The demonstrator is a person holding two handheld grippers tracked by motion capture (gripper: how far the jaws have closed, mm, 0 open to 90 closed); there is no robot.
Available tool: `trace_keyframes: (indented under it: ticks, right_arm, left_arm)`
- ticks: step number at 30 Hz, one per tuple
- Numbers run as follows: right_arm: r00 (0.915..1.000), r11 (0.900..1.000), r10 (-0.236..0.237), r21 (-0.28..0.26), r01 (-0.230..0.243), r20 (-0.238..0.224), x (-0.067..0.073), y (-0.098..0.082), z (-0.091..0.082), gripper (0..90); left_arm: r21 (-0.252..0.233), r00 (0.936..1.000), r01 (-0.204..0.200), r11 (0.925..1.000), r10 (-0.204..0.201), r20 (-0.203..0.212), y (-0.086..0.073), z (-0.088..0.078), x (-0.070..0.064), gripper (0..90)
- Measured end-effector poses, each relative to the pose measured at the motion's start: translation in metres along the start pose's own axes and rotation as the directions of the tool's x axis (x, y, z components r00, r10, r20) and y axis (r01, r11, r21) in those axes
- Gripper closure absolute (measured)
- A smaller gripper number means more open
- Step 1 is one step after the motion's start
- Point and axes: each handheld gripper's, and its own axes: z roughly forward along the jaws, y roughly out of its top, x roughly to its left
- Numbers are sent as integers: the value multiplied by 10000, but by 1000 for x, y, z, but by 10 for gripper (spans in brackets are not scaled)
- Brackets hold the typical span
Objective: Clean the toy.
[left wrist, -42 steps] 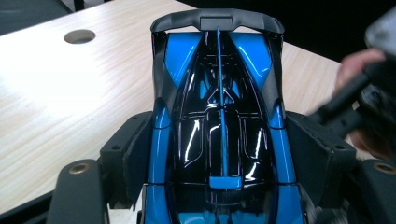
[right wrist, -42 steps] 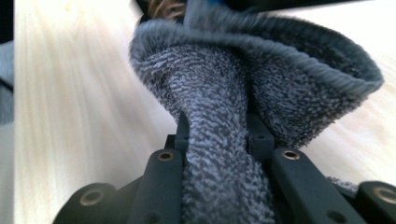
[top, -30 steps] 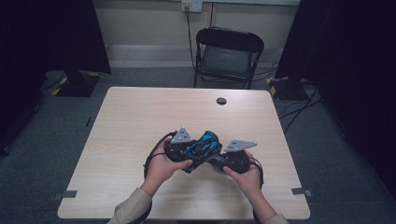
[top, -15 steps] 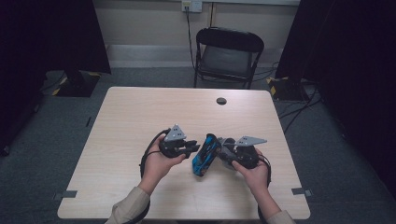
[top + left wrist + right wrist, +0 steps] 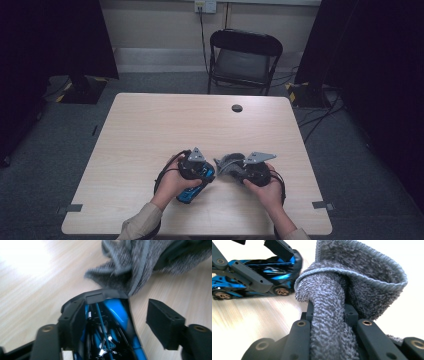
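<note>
A blue and black toy car (image 5: 194,190) stands on its wheels on the wooden table (image 5: 150,130), near the front edge. My left gripper (image 5: 117,315) straddles the car's end; its jaws have just been opening, and the right pad (image 5: 162,320) stands clear of the body. In the right gripper view the same car (image 5: 262,267) sits to the left under those jaws. My right gripper (image 5: 329,312) is shut on a grey knitted cloth (image 5: 352,277), which bunches up above the jaws. From above, the cloth (image 5: 226,164) hangs between the two hands.
A small black round cap (image 5: 237,107) is set in the table near its far edge. A black folding chair (image 5: 245,55) stands behind the table. Cables trail from both grippers over the person's wrists.
The car was up between both grippers a second ago. It has come down to the near left, and my left gripper has lowered over it. The right gripper stayed about where it was.
</note>
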Motion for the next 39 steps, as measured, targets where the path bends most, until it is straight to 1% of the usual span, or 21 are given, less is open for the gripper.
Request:
trace_keyframes:
  ticks: [2,3,6,8,9,10,12,14,15,17,19,20,21,22,24,27,28,29,32,33,39]
  right_arm:
    - [10000,10000,19,5,-19,-6,0,-1,1,735]
    - [10000,10000,23,42,-23,-4,0,-1,2,735]
    - [10000,10000,37,56,-37,-57,2,-3,3,734]
    - [9999,9997,-161,156,162,-36,4,-3,3,733]
    - [9999,9997,-161,156,162,-36,4,-3,3,733]
    - [9998,9996,-222,201,222,-17,5,-4,2,734]
    - [9998,9996,-204,208,205,-30,5,-5,2,733]
    - [9999,9995,-165,266,164,6,4,-8,3,732]
    - [9999,9996,-141,261,141,0,3,-9,3,732]
    - [10000,9998,-53,204,53,13,3,-13,3,731]
    - [10000,9999,12,157,-13,7,3,-15,4,728]
    - [10000,9999,12,157,-13,7,3,-15,4,728]
    - [10000,9999,16,145,-16,4,4,-15,5,727]
    - [10000,9999,15,124,-16,49,4,-15,5,727]
    - [10000,9999,31,116,-32,56,4,-16,6,726]
    - [10000,9999,38,105,-38,60,5,-16,6,726]
    - [10000,9999,36,108,-37,57,5,-16,6,725]
    - [10000,9999,36,108,-37,57,5,-16,6,725]
    - [10000,9999,19,107,-19,43,5,-17,6,724]
    - [10000,10000,8,88,-9,45,5,-17,7,724]
    - [10000,10000,59,38,-59,41,5,-18,6,723]
  left_arm:
    - [15,10000,-29,10000,29,-93,0,-1,1,332]
    - [48,9998,-171,9998,171,-87,-1,-1,0,345]
    - [-131,9995,-240,9996,237,-204,-3,-1,-2,345]
    - [-49,9993,-267,9996,265,-246,-3,-1,-3,327]
    - [-33,9996,-154,9999,153,-250,-2,-2,-3,327]
    - [-138,9991,-79,9999,73,-407,-2,-4,-4,283]
    - [-185,9989,-75,9998,66,-454,-1,-6,-4,276]
    - [-166,9969,-50,9999,37,-791,-1,-11,-4,244]
    - [-135,9953,31,9999,-44,-969,-2,-15,-3,215]
    - [106,9949,379,9992,-368,-943,-8,-20,-4,154]
    - [211,9938,199,9996,-174,-1100,-15,-19,-6,162]
    - [415,9931,116,9991,-67,-1169,-19,-18,-6,162]
    - [501,9923,143,9986,-80,-1235,-23,-16,-6,157]
    - [550,9931,420,9976,-356,-1121,-28,-11,-5,162]
    - [580,9919,515,9970,-443,-1190,-31,-7,-5,145]
    - [659,9912,403,9970,-316,-1285,-32,-1,-7,139]
    - [721,9904,213,9972,-112,-1377,-31,1,-8,139]
    - [703,9901,178,9974,-78,-1403,-31,2,-9,139]
    - [599,9896,171,9981,-83,-1435,-30,4,-11,150]
    - [639,9883,180,9978,-81,-1521,-29,3,-11,212]
    - [556,9865,389,9977,-295,-1609,-28,3,-12,241]
